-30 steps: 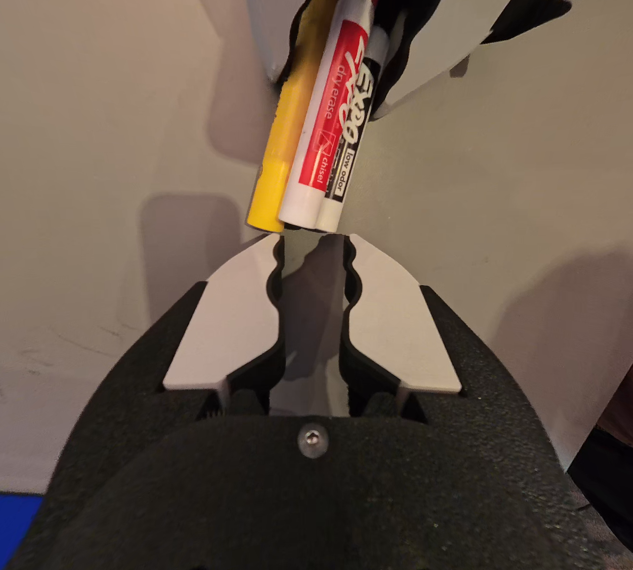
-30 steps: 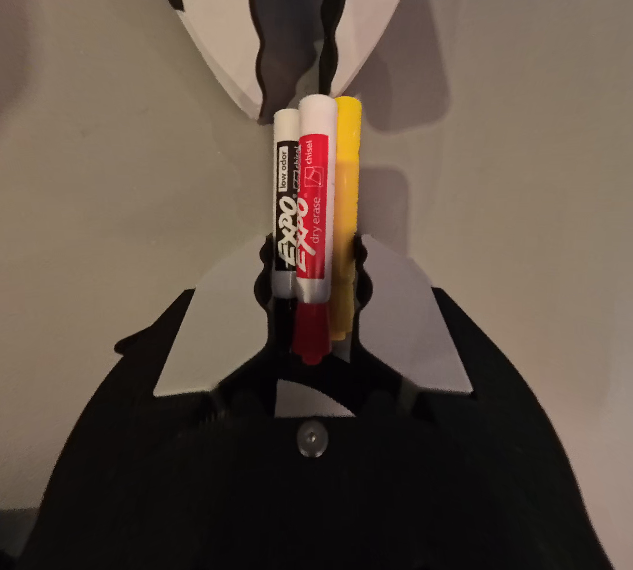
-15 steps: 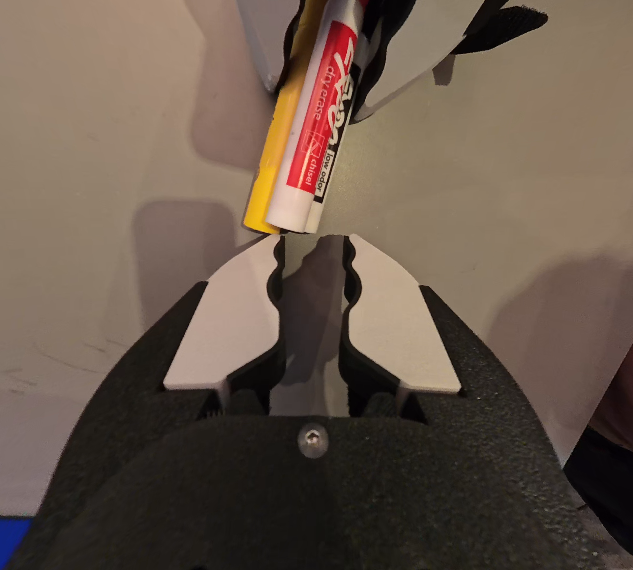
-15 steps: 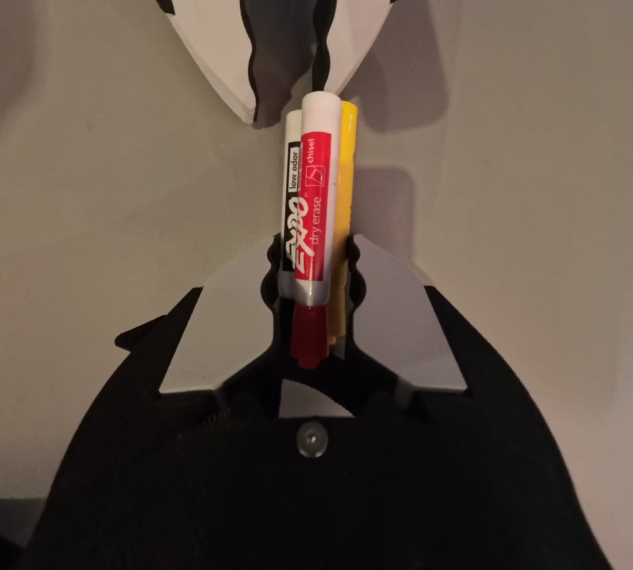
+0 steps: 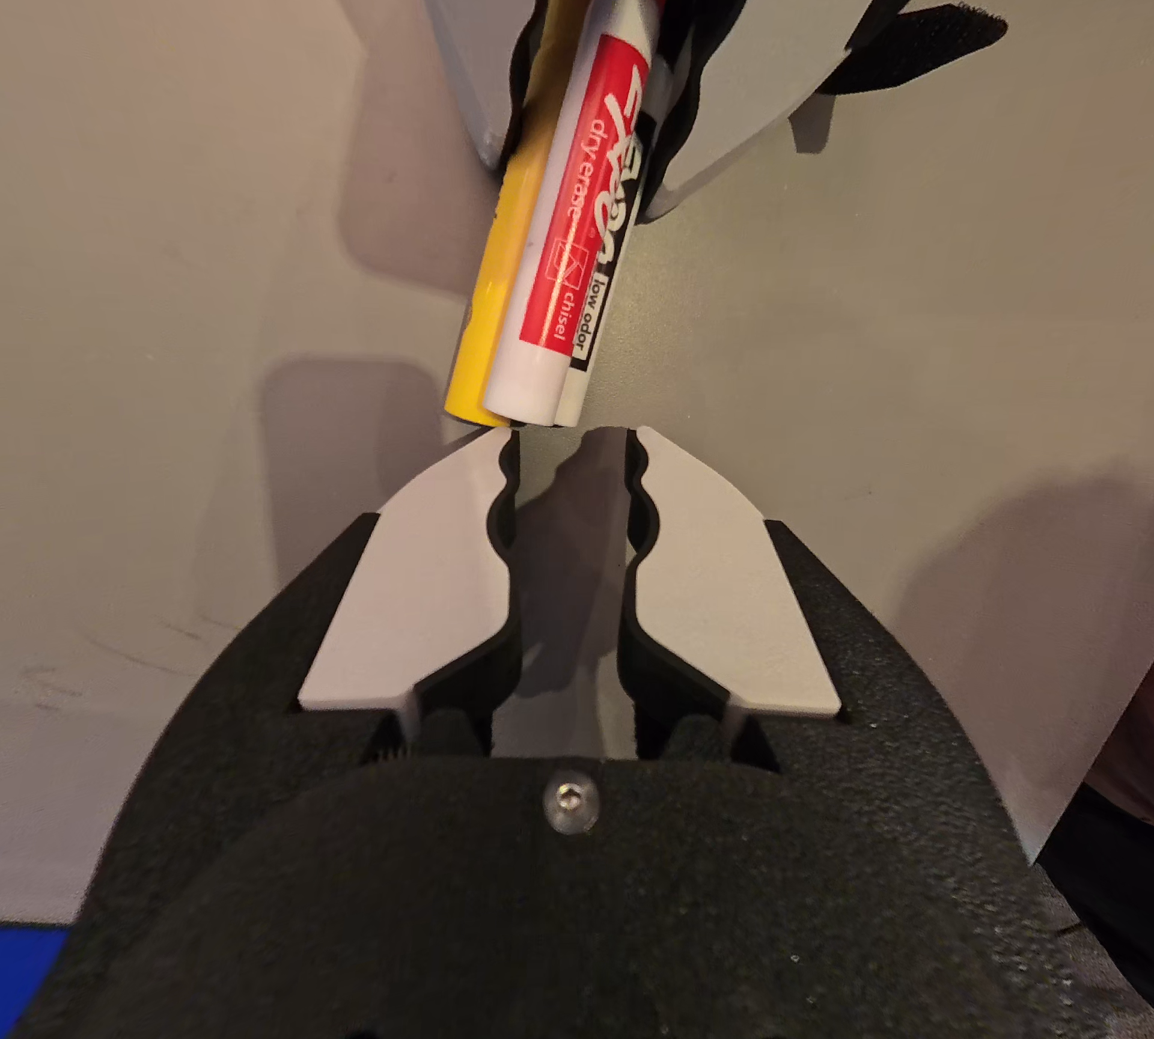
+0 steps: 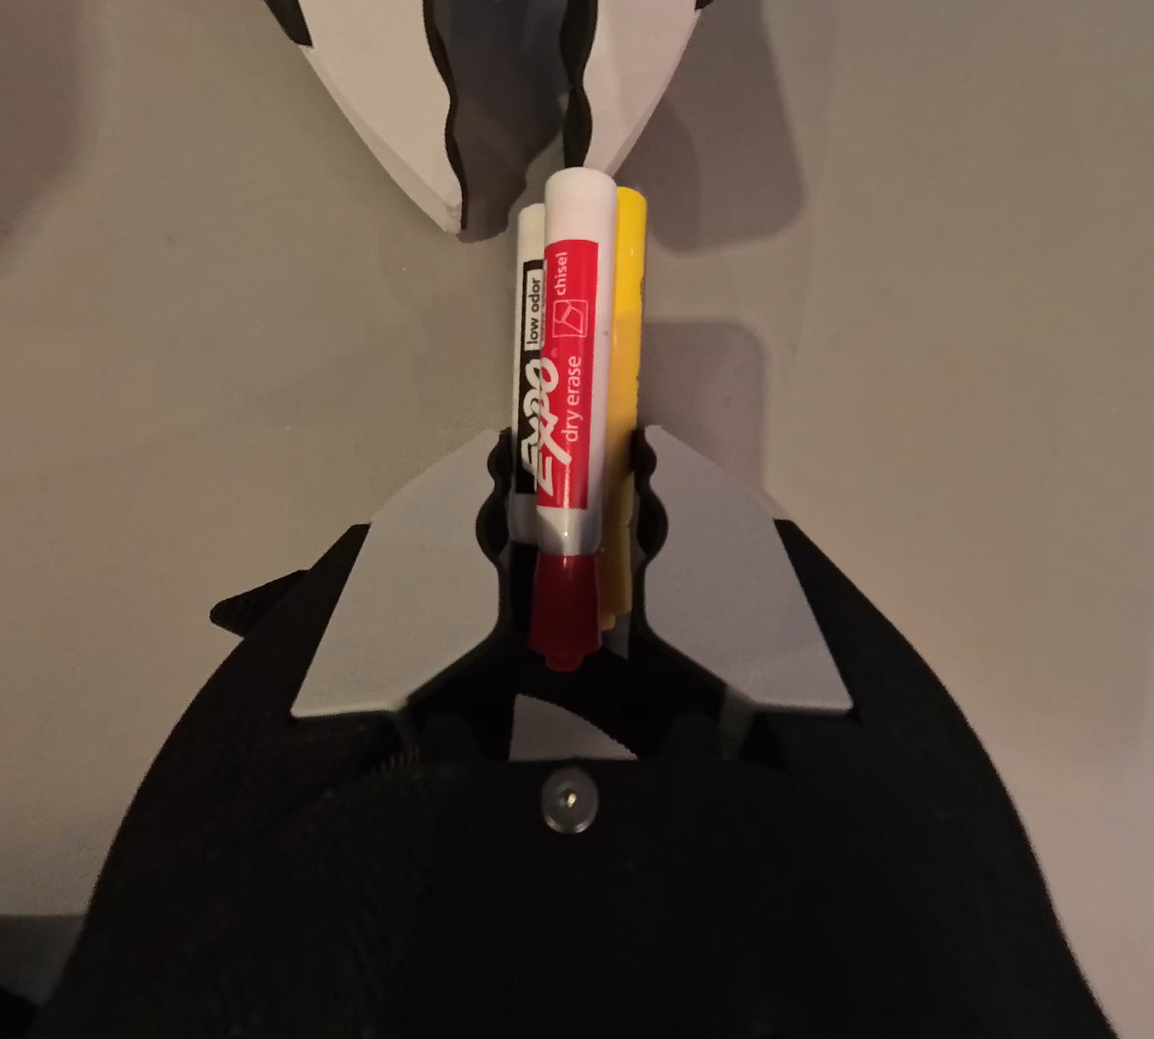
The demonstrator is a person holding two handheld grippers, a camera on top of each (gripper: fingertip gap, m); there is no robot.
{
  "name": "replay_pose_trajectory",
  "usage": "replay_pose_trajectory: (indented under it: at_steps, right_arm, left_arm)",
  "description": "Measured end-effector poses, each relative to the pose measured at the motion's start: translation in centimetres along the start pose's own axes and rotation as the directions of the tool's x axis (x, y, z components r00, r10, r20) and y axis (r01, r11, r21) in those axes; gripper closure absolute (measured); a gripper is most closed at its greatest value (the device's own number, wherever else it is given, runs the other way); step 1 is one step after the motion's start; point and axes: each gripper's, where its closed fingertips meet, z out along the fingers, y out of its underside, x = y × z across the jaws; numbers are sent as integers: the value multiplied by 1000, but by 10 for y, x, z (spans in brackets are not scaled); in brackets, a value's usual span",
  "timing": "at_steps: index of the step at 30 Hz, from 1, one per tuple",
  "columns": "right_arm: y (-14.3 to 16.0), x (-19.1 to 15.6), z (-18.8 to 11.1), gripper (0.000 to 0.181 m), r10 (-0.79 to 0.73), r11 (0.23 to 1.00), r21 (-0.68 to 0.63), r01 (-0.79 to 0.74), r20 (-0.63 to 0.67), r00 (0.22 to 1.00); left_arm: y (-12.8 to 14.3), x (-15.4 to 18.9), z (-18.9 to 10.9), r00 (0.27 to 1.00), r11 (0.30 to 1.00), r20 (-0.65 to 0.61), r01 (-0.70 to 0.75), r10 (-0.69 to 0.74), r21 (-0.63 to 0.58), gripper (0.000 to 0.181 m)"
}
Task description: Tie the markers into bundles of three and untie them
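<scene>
Three markers pinched at the cap end by right gripper (image 6: 571,434), red marker (image 6: 571,378) stacked over black marker (image 6: 527,360) and yellow highlighter (image 6: 627,322), left gripper (image 5: 571,434) spread, empty, tips just short of bundle, black strap (image 5: 918,44) beside right gripper, grey tabletop (image 5: 187,197) beneath.

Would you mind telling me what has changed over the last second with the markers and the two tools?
The bundle's free end swung toward the left tool's left fingertip, and the red marker now overlaps most of the black marker, with the yellow marker alongside. The black strap came further into sight in the left wrist view. The right tool stays clamped on the three markers; the left tool stays open and empty.
</scene>
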Motion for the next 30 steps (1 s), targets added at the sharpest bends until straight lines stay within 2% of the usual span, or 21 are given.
replay_pose_trajectory:
  at_steps: [26, 30]
  right_arm:
    - [-3, -2, 0, 141, 6, 1000, 18, -6, 5, 1000]
    - [-4, -2, 0, 142, 20, 999, 48, -20, 17, 1000]
  left_arm:
    - [-1, 5, 0, 1000, 1000, -11, -4, 4, 10, 148]
    - [10, 1, -6, 998, 997, -20, 58, -59, -44, 150]
